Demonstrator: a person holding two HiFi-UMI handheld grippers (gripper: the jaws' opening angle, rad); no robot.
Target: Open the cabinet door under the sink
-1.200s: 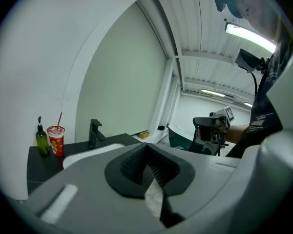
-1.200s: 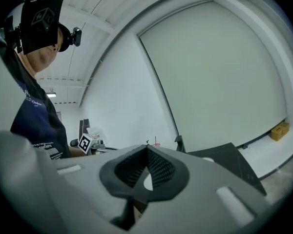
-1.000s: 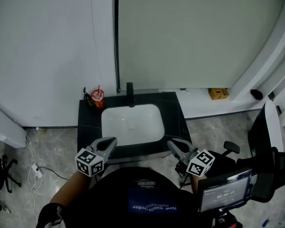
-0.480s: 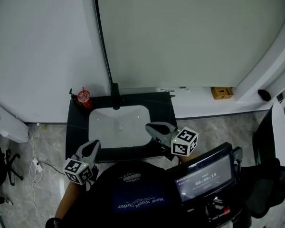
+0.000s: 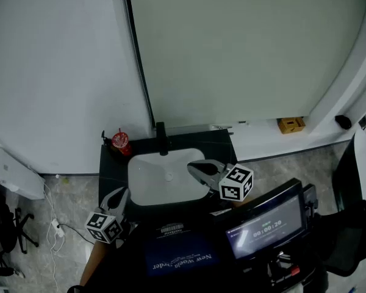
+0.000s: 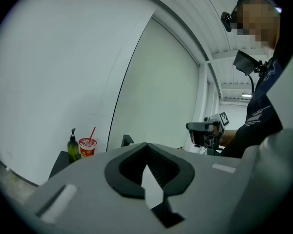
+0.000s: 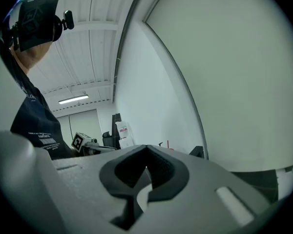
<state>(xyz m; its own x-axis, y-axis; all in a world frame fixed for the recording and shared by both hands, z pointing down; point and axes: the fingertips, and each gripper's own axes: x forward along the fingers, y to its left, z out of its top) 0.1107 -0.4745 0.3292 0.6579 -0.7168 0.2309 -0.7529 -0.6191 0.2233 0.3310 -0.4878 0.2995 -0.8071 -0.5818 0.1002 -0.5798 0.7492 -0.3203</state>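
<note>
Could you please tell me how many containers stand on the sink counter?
2: a red cup at the counter's back left corner, and a green bottle right beside it, to its left. The right claw may hide more.

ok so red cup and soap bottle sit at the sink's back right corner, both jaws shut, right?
No: the red cup and soap bottle sit at the back left corner of the sink, per the head view. Left gripper and right gripper jaws are shut.

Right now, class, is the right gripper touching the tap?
Apart. The head view shows bare white basin between the right gripper and the tap.
</note>
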